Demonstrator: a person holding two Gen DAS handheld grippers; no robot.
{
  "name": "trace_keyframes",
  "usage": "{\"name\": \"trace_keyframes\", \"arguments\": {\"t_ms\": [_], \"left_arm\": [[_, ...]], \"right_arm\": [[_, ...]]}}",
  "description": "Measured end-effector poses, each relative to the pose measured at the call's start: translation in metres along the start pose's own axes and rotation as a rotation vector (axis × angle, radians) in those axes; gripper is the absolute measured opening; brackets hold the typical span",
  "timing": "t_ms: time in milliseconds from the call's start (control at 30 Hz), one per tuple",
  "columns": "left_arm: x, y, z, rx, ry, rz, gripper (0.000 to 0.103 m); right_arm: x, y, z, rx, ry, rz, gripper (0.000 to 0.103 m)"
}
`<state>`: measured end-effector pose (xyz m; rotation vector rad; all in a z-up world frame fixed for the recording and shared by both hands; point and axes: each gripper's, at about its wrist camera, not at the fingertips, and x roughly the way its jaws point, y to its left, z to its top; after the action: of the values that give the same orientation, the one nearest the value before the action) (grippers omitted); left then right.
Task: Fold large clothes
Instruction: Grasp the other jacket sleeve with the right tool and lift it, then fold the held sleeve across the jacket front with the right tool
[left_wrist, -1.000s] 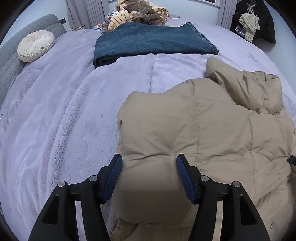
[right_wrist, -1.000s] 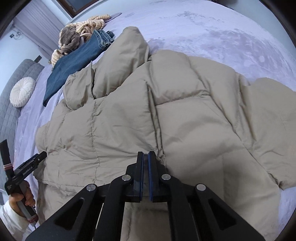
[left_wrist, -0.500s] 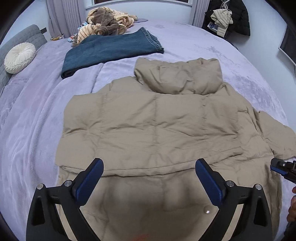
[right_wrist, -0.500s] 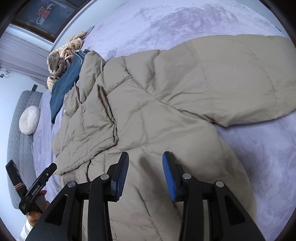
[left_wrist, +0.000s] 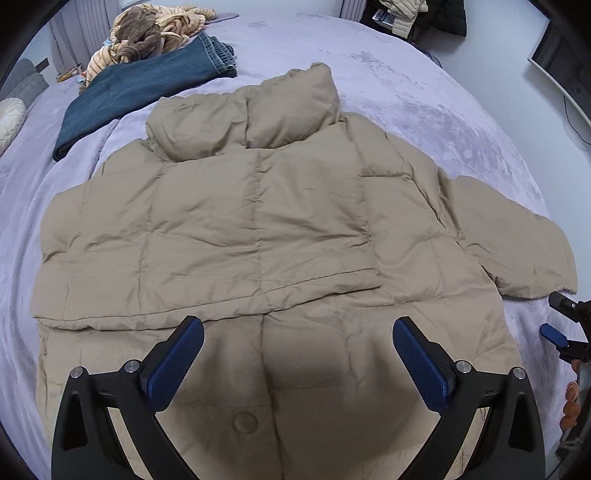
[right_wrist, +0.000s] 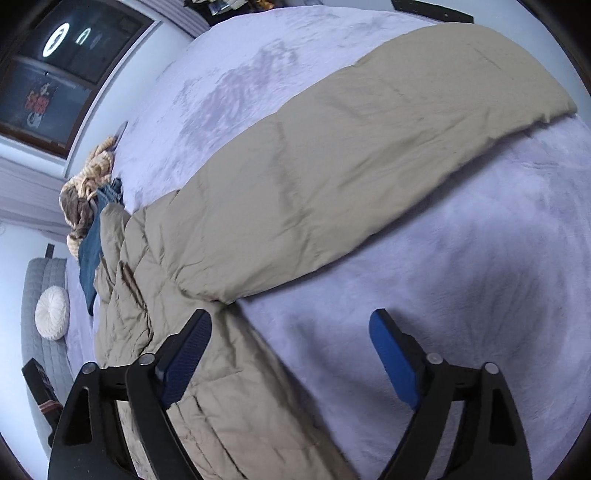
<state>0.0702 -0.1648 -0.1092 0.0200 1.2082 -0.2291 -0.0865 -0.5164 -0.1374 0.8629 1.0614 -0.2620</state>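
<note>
A tan quilted puffer jacket (left_wrist: 258, 221) lies spread on the lilac bed, its left side folded over the body and its right sleeve (left_wrist: 517, 243) stretched out to the right. My left gripper (left_wrist: 295, 354) is open and empty just above the jacket's hem. My right gripper (right_wrist: 291, 347) is open and empty, over the bed beside the stretched sleeve (right_wrist: 369, 155); its left finger is near the jacket's side. The right gripper also shows at the right edge of the left wrist view (left_wrist: 565, 332).
Folded blue jeans (left_wrist: 140, 85) and a heap of striped brown clothes (left_wrist: 147, 33) lie at the far side of the bed (left_wrist: 424, 96). A round white cushion (right_wrist: 51, 312) leans on the grey headboard. Dark clothes hang at the far right.
Both grippers opened wide; the right one let go of the jacket and swung out toward the sleeve. The left one moved right to the hem's middle. The jacket's side now lies folded over.
</note>
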Motion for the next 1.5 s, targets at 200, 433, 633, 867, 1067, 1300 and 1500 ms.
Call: {"name": "trace_keyframes", "arguments": {"t_ms": [200, 433, 633, 867, 1067, 1300, 1500], "left_arm": [[0.01, -0.031, -0.001, 0.047, 0.039, 0.003, 0.102], [0.01, -0.055, 0.002, 0.093, 0.033, 0.014, 0.102], [0.008, -0.057, 0.007, 0.074, 0.021, 0.013, 0.102], [0.001, -0.045, 0.012, 0.053, -0.002, 0.015, 0.102], [-0.008, -0.016, 0.013, 0.031, -0.038, 0.057, 0.102], [-0.014, 0.037, 0.014, -0.025, -0.06, 0.096, 0.102], [-0.023, 0.091, 0.013, -0.08, -0.093, 0.131, 0.102]], "right_arm": [[-0.013, -0.048, 0.029, 0.14, -0.084, 0.049, 0.103], [-0.007, -0.089, 0.067, 0.336, -0.14, 0.195, 0.103], [0.001, -0.102, 0.1, 0.474, -0.182, 0.34, 0.103], [0.019, -0.105, 0.115, 0.649, -0.162, 0.483, 0.039], [0.009, -0.058, 0.124, 0.488, -0.188, 0.495, 0.008], [-0.012, 0.074, 0.118, 0.054, -0.179, 0.455, 0.008], [-0.005, 0.217, 0.067, -0.366, -0.18, 0.39, 0.008]]}}
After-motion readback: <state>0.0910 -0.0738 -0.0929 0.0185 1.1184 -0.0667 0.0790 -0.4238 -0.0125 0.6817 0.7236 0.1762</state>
